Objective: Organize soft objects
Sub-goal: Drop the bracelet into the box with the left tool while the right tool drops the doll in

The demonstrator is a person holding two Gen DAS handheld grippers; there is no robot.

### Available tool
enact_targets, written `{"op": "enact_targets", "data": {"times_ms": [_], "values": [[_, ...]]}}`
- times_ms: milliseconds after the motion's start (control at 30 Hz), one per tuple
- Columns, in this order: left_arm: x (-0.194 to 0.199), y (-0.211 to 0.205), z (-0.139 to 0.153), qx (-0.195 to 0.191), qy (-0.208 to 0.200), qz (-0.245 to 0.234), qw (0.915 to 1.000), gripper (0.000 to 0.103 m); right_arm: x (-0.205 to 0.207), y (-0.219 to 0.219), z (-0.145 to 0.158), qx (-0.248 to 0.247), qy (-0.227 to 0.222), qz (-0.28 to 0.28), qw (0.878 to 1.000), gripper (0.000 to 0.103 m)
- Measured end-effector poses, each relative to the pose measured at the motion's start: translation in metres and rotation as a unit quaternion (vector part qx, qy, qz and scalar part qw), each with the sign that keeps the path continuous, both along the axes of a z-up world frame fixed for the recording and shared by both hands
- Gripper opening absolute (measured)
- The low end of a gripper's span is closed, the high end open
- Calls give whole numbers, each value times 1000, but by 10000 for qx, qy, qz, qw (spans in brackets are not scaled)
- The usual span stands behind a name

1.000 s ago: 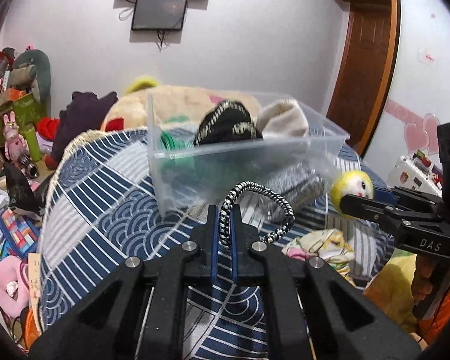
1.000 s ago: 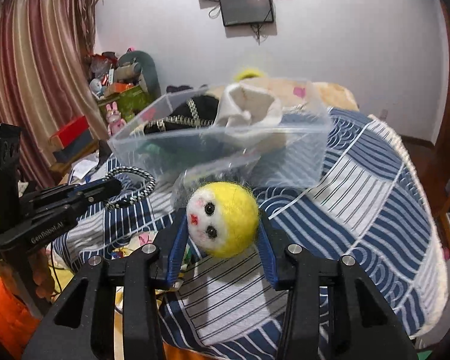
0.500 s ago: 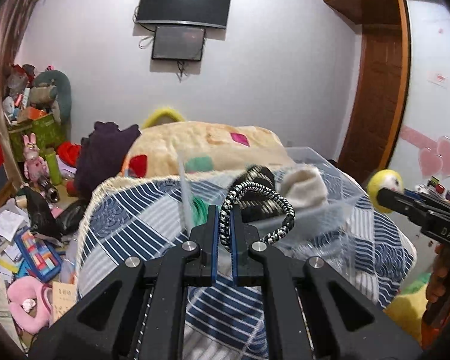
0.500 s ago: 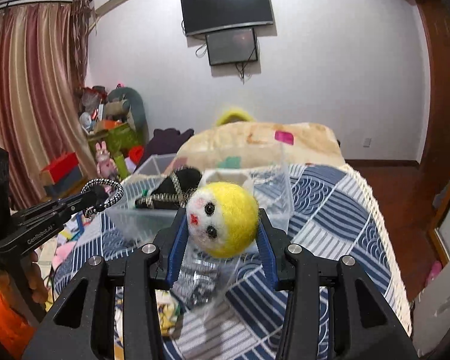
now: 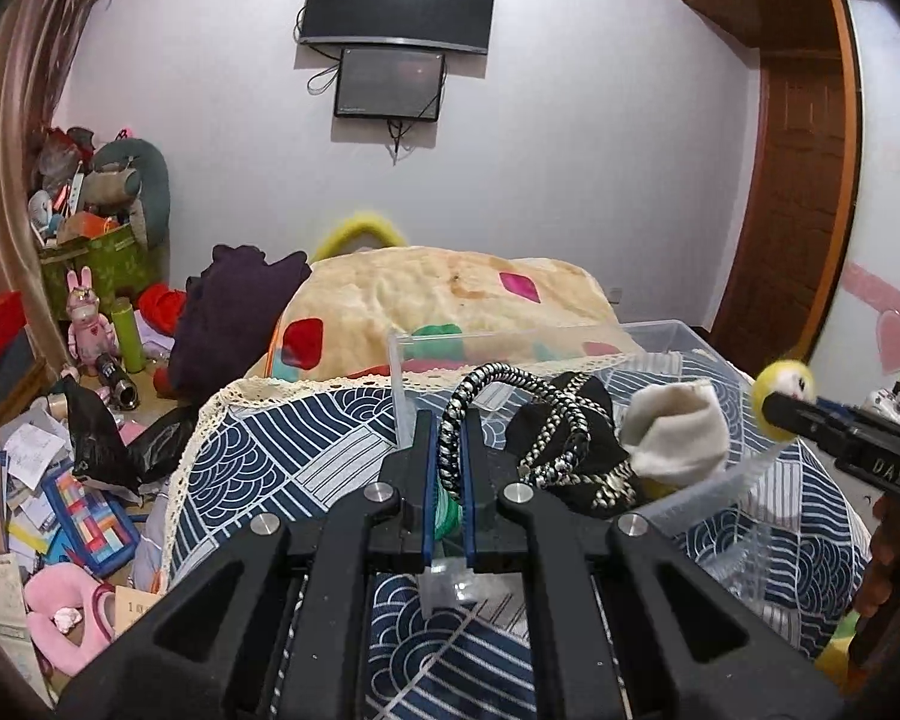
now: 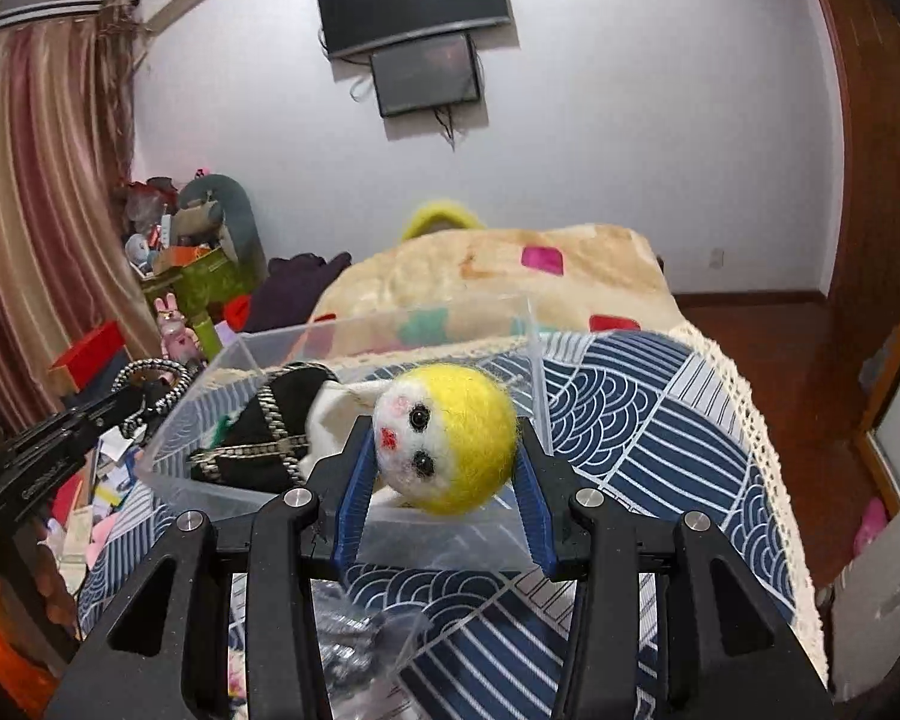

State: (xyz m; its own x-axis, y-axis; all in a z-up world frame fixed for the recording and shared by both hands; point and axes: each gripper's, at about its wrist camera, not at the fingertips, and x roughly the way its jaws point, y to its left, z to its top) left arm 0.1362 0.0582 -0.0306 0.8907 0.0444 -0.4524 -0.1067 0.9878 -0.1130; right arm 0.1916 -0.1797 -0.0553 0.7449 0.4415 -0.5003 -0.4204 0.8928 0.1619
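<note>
The bin (image 6: 528, 330) sits on the quilt (image 6: 642, 420), already crowded with a bag (image 6: 264, 438) and sock (image 5: 678, 438). Over its near wall, the right gripper (image 6: 444, 480) pinches the ball (image 6: 450, 444); the left gripper (image 5: 450, 468) clamps the cord (image 5: 510, 384). Released early, the ball may roll off the pile, and the cord may drape over the wall.

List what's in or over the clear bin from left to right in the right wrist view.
Braided cord loop in the left gripper → black trimmed cloth → yellow felt ball in the right gripper.
</note>
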Motion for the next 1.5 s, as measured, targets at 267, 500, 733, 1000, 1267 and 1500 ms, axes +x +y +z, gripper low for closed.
{"op": "enact_targets", "data": {"times_ms": [267,500,733,1000,1267,1500], "values": [[23,-8,-16,152,245,36,9996,6,1,10,-8,-267,53,-42,9996,40],[26,-19,-26,261,391,-101,9988,6,-2,14,-5,-457,-13,27,9989,42],[21,-22,-28,250,545,-250,9979,16,-2,12,-3,-503,-20,87,9987,49],[6,-20,-23,37,484,-321,9983,40,-7,9,8,-395,-205,7,9990,68],[-20,-28,-6,117,202,-417,9989,70,-27,7,17,-239,-366,174,9989,75],[-41,-34,-11,104,204,-490,9985,95,-45,19,0,-430,-235,491,9976,75]]}}
